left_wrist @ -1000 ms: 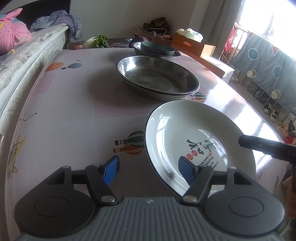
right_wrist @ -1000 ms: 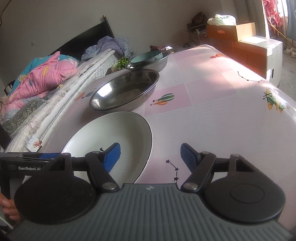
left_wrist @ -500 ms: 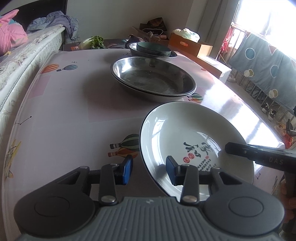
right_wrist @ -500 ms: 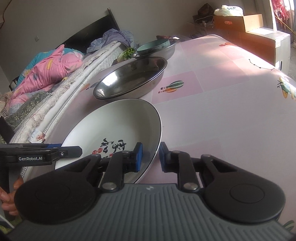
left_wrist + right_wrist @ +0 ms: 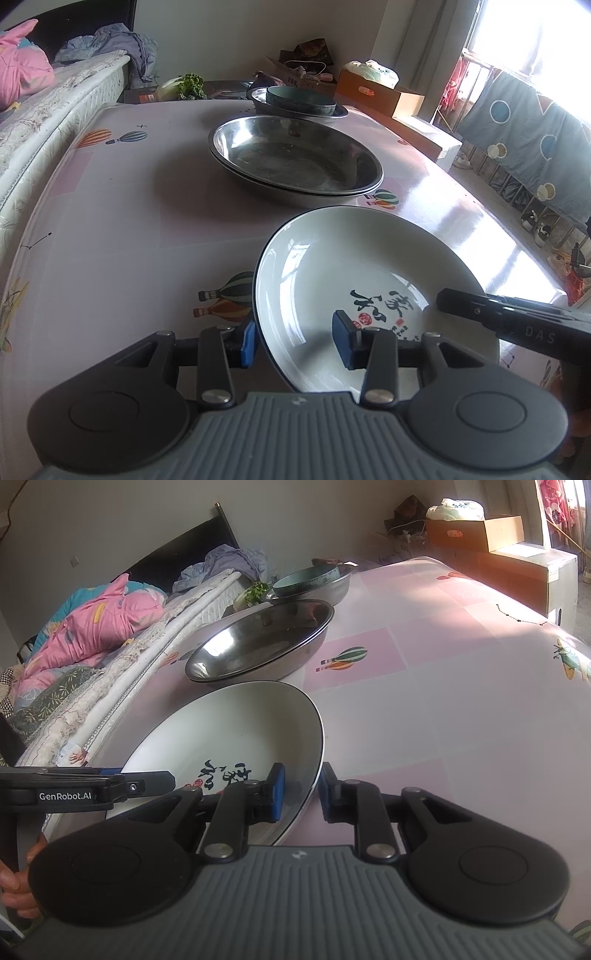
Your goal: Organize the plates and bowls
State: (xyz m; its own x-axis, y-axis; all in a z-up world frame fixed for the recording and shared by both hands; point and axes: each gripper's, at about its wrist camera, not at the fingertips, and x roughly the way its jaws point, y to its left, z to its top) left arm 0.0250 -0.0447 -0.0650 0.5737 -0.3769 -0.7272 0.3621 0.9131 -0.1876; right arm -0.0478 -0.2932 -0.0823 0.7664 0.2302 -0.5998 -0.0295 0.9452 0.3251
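Note:
A white plate [image 5: 351, 266] with black calligraphy and red seals lies near the table's front edge. My left gripper [image 5: 295, 341] is shut on its near left rim, one blue pad outside the wall and the other on the inner slope. In the right wrist view my right gripper [image 5: 301, 794] is shut on the right rim of the white plate [image 5: 229, 731]. Each gripper's black finger shows in the other view. Behind the plate stand stacked steel basins [image 5: 295, 166], and farther back a teal bowl [image 5: 301, 99] sits in another steel basin [image 5: 340, 112].
The table [image 5: 110, 221] has a pink cloth printed with balloons. A bed with a pink quilt [image 5: 92, 627] runs along its left side. Cardboard boxes [image 5: 480, 531] stand at the far right. A hand [image 5: 14, 882] shows at the left edge.
Both grippers went from wide open to closed on the white plate's rim, left on the left side, right on the right side. The hands barely moved.

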